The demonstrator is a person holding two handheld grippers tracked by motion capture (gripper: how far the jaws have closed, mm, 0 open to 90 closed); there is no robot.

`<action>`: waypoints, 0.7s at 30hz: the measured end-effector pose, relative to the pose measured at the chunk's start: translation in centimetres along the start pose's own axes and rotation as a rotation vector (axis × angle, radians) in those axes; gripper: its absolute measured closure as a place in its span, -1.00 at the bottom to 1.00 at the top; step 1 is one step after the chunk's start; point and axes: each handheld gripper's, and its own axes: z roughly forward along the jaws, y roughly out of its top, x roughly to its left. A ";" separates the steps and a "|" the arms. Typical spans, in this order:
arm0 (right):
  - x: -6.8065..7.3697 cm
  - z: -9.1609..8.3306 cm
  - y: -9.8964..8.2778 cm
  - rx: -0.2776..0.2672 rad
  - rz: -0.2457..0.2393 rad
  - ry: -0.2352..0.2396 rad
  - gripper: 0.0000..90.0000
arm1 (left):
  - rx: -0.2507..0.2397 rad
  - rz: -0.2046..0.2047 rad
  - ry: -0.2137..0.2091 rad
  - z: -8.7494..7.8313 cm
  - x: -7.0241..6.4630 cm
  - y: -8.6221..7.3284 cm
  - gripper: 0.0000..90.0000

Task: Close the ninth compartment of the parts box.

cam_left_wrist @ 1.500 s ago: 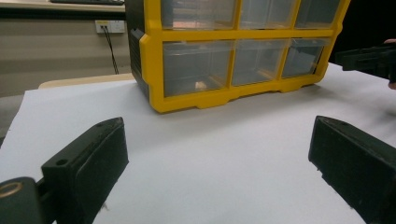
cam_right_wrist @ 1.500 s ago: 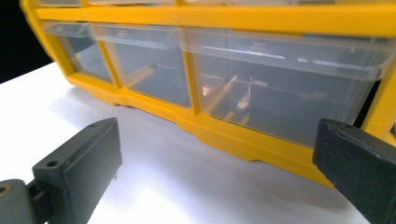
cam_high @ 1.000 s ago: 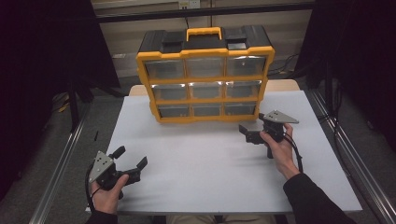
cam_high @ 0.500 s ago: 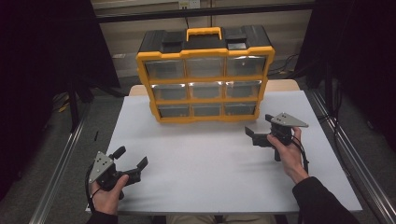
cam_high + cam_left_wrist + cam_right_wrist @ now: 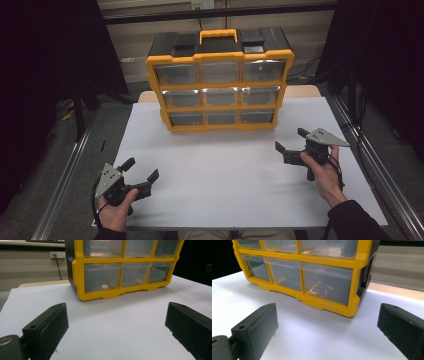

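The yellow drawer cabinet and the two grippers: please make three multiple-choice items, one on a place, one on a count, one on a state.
1. Where does the drawer cabinet stand on the white table?
A. far edge
B. near edge
C. right corner

2. How many clear drawers does its front have?
A. four
B. six
C. nine

3. How is the right gripper?
A. shut on a drawer
B. open, holding nothing
C. shut, holding nothing

Answers: 1 A, it stands beyond both hands; 2 C, three rows of three; 3 B, its jaws stand wide apart over bare table.
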 end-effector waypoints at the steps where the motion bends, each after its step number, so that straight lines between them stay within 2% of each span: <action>1: -0.1 -0.3 0.0 -0.005 0.002 -0.001 -0.95 | 0.001 0.001 0.000 0.0 0.0 0.0 -0.90; 5: -0.3 -1.5 0.0 -0.018 0.012 0.000 -0.95 | -0.014 -0.004 0.002 -0.1 -0.2 0.0 -0.90; 10: -0.4 -2.6 -0.3 -0.021 0.024 -0.004 -0.95 | -0.002 0.008 -0.002 -0.3 -0.2 0.0 -0.90; 21: -0.3 -5.2 -1.1 -0.024 0.036 -0.023 -0.97 | 0.001 -0.005 0.007 -0.3 -0.2 -0.1 -0.89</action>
